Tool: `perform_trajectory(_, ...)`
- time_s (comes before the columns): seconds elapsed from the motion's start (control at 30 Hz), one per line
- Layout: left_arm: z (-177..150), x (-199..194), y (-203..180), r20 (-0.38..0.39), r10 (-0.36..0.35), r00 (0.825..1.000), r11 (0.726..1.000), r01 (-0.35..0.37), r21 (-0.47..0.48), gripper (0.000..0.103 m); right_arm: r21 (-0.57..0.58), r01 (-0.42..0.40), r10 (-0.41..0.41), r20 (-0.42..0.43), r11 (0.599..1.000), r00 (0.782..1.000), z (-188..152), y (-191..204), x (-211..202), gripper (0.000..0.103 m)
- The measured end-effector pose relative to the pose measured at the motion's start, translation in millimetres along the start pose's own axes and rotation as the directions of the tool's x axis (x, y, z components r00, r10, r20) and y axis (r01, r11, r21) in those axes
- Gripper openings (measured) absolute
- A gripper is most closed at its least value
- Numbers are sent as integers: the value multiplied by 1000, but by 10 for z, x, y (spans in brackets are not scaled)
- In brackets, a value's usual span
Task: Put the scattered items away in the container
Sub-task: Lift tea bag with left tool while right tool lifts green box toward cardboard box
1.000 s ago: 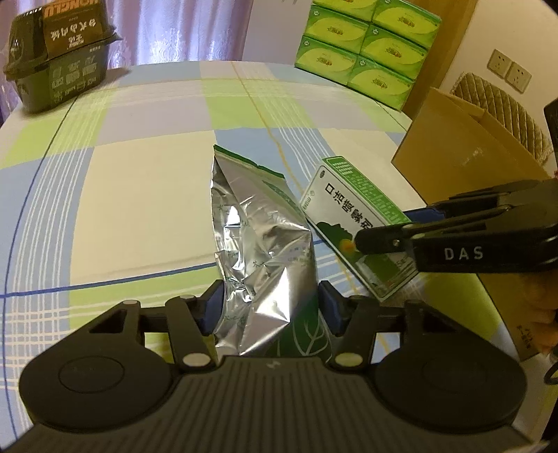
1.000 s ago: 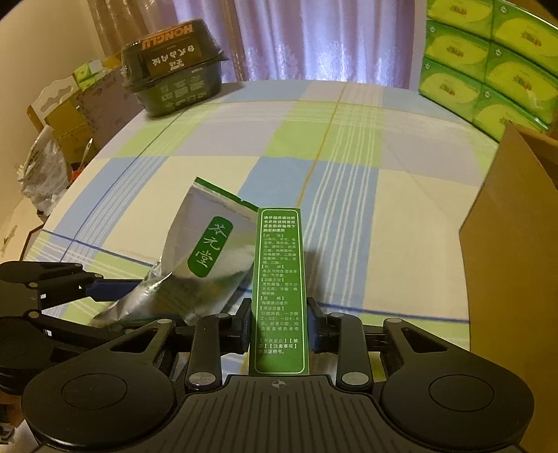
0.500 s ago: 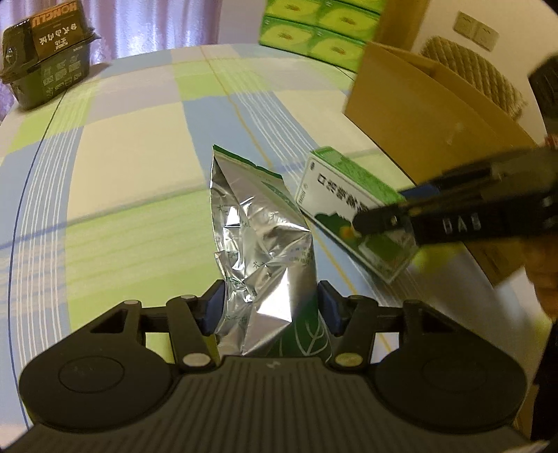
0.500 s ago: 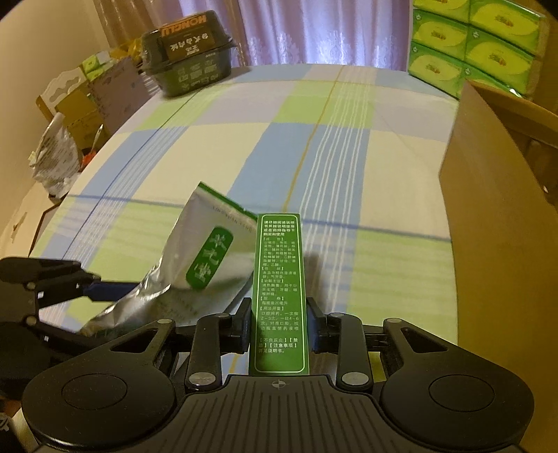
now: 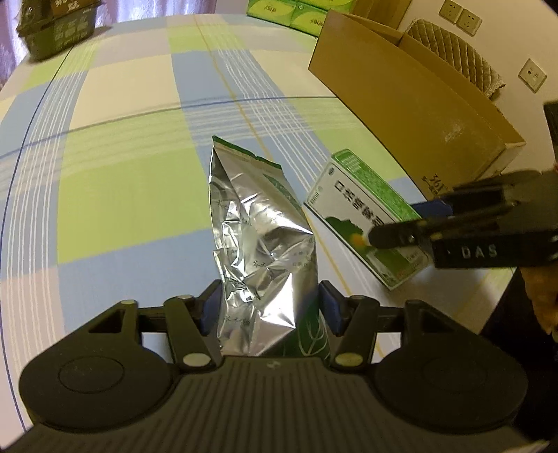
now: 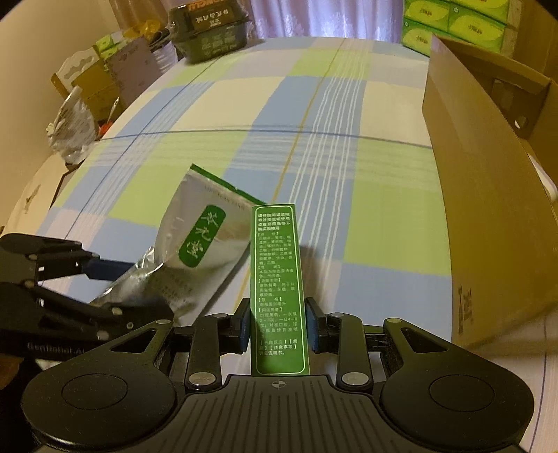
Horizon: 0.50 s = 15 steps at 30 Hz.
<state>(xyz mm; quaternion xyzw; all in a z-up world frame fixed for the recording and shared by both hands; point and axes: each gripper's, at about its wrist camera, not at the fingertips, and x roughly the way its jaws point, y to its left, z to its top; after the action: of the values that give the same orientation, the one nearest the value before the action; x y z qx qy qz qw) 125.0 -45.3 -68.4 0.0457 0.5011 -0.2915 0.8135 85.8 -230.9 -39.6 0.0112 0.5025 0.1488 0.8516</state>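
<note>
My left gripper (image 5: pixel 266 306) is shut on a crinkled silver foil pouch (image 5: pixel 258 244) with green trim, held upright above the checked tablecloth. To its right my right gripper (image 5: pixel 401 230) is shut on a green and white medicine box (image 5: pixel 362 209). In the right wrist view the box (image 6: pixel 277 278) stands narrow side up between the blue pads of the right gripper (image 6: pixel 278 322), and the pouch (image 6: pixel 195 251) hangs to its left in the left gripper (image 6: pixel 104 275). The open cardboard box (image 5: pixel 411 94) stands on the table's right side, its brown wall (image 6: pixel 488 195) close beside the medicine box.
A dark green noodle tub (image 6: pixel 209 31) sits at the table's far left edge. Stacked green tissue packs (image 6: pixel 453 24) rise behind the cardboard box. Cartons and a plastic bag (image 6: pixel 73 118) crowd the floor left of the table. A person's hand (image 5: pixel 538 296) holds the right gripper.
Both grippers have pulled back and risen with their loads; the table looks farther below and the cardboard box has come nearer on the right. Both grips are unchanged.
</note>
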Motion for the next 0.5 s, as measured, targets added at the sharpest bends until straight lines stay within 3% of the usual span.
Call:
perform_trajectory(0.07, -20, -34, -22, -4, 20, 1000, 1000, -20, 4, 63, -5, -7, 7, 2, 1000, 1000, -41, 4, -34, 35)
perform_trajectory(0.1, -31, -61, -33, -6, 29, 1000, 1000, -29, 7, 64, -10, -11, 11, 3, 1000, 1000, -56, 10, -46, 43)
perform_trajectory(0.13, -32, -89, -42, -5, 34, 999, 999, -34, 10, 66, -12, -9, 9, 7, 1000, 1000, -66, 13, -60, 68)
perform_trajectory(0.17, -29, -121, -48, -4, 37, 999, 999, -37, 13, 69, -13, -2, 3, 16, 1000, 1000, -77, 15, -81, 79)
perform_trajectory(0.27, -13, -188, -40, -7, 51, 999, 999, -51, 20, 76, -11, -11, 12, 31, 1000, 999, -107, 4, -127, 79)
perform_trajectory(0.5, 121, -182, -23, -29, 72, 997, 996, -71, 45, 77, 41, -22, 19, 62, 999, 998, -147, -104, -202, 79)
